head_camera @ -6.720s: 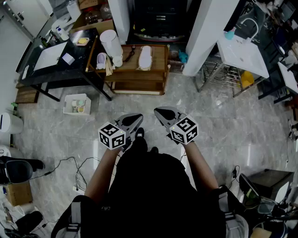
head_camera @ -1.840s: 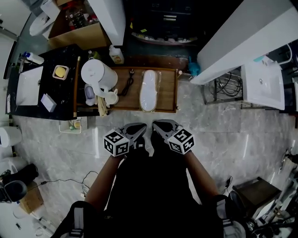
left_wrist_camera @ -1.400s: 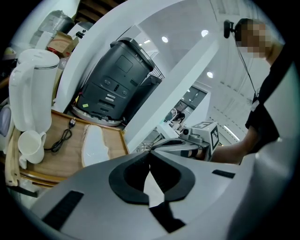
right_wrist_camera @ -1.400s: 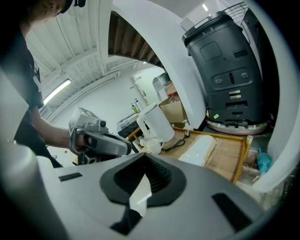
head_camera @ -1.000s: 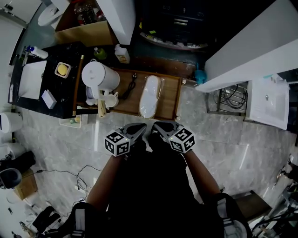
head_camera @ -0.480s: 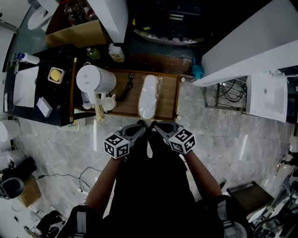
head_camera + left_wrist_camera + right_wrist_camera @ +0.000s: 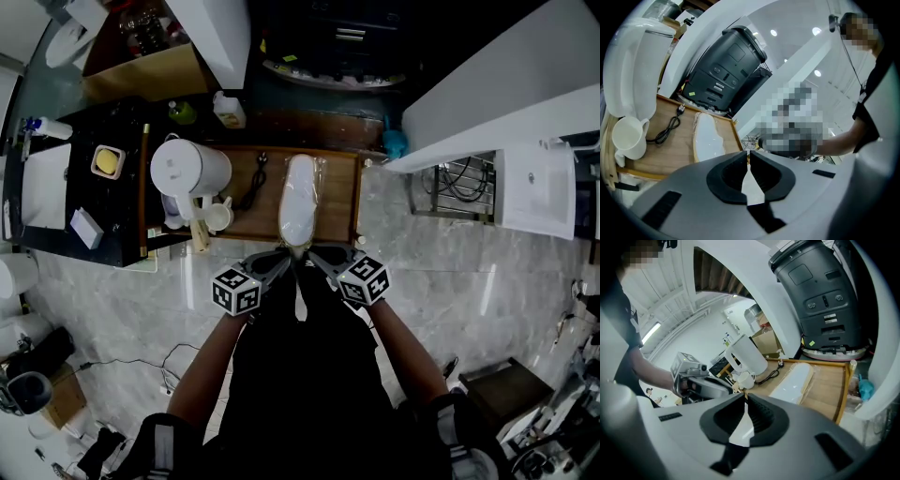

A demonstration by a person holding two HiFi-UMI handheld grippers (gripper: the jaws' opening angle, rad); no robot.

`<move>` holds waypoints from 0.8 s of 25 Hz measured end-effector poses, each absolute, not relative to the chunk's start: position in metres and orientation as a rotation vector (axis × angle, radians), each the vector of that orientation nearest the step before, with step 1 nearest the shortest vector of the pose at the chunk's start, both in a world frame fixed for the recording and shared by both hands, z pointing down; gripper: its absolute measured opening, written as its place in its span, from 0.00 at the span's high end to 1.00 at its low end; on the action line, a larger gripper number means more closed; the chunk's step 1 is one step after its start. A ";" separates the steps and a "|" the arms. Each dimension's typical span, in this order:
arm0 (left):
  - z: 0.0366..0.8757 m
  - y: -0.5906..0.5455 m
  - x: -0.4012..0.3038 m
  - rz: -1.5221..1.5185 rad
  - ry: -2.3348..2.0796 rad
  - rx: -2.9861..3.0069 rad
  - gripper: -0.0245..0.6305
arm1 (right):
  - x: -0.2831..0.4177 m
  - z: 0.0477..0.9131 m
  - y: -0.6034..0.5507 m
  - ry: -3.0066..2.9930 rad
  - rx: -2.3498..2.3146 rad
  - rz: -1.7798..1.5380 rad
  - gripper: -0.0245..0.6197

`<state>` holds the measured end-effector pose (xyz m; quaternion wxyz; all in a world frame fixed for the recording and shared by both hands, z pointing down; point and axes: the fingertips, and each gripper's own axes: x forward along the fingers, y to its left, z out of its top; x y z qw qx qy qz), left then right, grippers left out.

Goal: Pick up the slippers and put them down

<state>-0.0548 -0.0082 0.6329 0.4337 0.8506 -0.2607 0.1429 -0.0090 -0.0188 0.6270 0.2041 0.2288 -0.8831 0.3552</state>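
A pair of white slippers wrapped in clear plastic lies lengthwise on a low wooden table. In the left gripper view the slippers lie just beyond my jaws, and in the right gripper view the slippers lie ahead to the right. My left gripper and right gripper hover side by side at the table's front edge, just short of the slippers' near end. Both are shut with nothing between the pads. The left gripper and right gripper touch nothing.
A white kettle, a white mug and a black cable share the table's left half. A black appliance stands behind it. A black side table is at the left, a white counter and wire rack at the right.
Both grippers have sunk and moved forward, from over the floor to the table's front edge by the slippers' near end. Their jaws stayed shut.
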 end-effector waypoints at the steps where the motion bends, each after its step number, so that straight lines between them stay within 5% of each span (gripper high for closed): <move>1: 0.636 -0.010 -0.056 0.366 -0.646 2.118 0.94 | -0.009 0.631 -0.021 -2.457 0.643 0.997 0.94; 20: 0.716 -0.068 -0.074 0.433 -0.656 2.052 0.94 | 0.007 0.726 -0.073 -2.230 0.761 1.204 0.76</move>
